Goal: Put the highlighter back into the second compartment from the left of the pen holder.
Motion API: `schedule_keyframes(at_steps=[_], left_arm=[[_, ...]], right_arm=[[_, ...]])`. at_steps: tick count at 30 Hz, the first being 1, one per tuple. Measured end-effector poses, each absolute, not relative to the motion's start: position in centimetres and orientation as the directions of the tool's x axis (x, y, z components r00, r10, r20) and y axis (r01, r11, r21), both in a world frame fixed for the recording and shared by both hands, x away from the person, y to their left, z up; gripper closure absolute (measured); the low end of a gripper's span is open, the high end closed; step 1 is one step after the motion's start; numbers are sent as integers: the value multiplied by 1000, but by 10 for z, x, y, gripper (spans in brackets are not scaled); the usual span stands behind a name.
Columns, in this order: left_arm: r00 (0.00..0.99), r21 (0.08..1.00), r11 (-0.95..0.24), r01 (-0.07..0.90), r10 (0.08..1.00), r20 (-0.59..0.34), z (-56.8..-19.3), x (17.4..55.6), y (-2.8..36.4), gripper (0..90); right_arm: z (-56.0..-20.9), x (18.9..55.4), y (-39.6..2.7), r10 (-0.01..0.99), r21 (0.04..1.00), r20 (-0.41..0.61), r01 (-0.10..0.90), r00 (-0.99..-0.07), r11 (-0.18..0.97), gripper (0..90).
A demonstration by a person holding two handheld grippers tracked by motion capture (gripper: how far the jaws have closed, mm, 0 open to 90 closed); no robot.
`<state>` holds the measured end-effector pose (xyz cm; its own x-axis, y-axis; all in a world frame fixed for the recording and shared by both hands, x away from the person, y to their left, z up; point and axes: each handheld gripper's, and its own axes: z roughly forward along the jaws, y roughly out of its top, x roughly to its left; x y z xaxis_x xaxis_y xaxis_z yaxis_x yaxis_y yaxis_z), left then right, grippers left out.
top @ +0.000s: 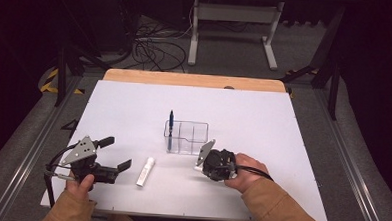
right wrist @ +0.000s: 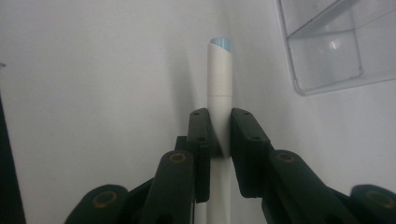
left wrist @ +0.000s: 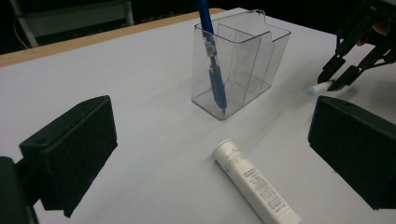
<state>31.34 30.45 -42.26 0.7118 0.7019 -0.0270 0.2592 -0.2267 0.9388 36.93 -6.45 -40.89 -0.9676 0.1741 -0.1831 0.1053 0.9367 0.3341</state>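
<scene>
- The right gripper (right wrist: pixel 219 140) squeezes a thin white marker (right wrist: pixel 219 79) lying on the white table (top: pixel 264 113), just beside the clear box (top: pixel 185 136).
- The left gripper (top: pixel 117 154) is wide open, holding nothing.
- A white tube (top: pixel 146 171) lies between them.
- A dark room with cables (top: pixel 151 51) sits behind.

The white cylindrical plastic tube (left wrist: pixel 256 185) lying between the open left tongs (left wrist: pixel 210 154) carries lines of small grey print along its side, too fine and blurred to read. No other lettering, brand, number or sign can be made out.
</scene>
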Motion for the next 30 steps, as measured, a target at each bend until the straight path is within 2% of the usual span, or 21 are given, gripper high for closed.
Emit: schedule_keyframes(at_steps=[13, 30], left_arm=[[712, 939, -220, 263, 701, -36, -423, 313, 304, 22], [709, 940, -217, 263, 704, -36, -423, 313, 305, 22]], right_arm=[[-393, 368, -67, 168, 380, -194, 84, -967, 921, 789], [-351, 370, -78, 236, 639, -156, 84, -959, 765, 788]])
